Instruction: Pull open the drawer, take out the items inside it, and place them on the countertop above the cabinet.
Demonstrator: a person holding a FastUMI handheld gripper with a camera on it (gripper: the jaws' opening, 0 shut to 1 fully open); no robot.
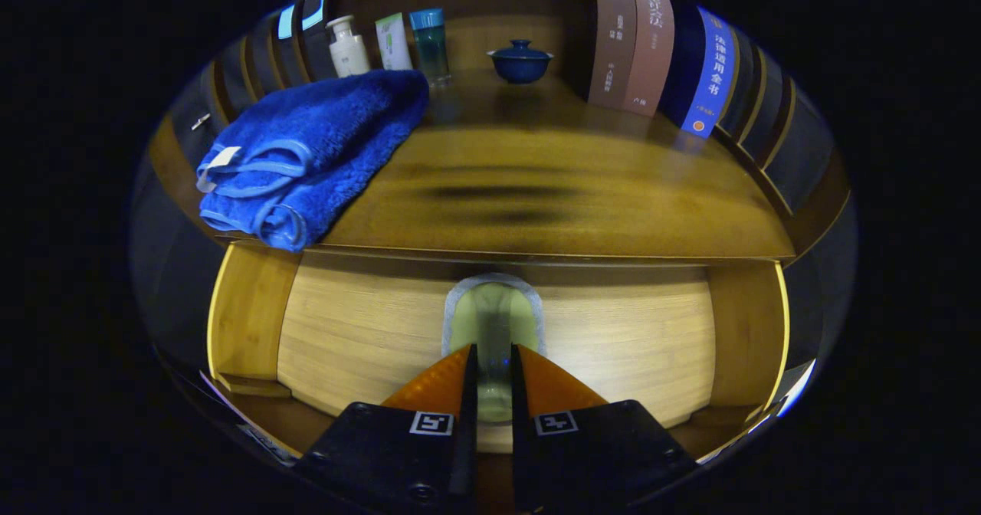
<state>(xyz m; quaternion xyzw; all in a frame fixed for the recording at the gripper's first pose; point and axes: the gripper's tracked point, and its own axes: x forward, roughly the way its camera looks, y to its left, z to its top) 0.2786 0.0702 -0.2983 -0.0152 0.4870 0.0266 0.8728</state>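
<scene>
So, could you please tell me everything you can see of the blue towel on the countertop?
The blue towel is a thick, fluffy cloth, folded into several layers with lighter blue piped edging and a small white tag at its near corner. It lies flat on the wooden countertop above the open drawer, its folded end slightly overhanging the front edge. A white pump bottle stands just behind it. The hand-held gripper, fingers nearly closed, is down by the drawer, well clear of it.

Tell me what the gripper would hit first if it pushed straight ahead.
Probably the drawer front: the gripper, fingers nearly closed, points at its handle cutout below the countertop. Depth is unclear.
</scene>
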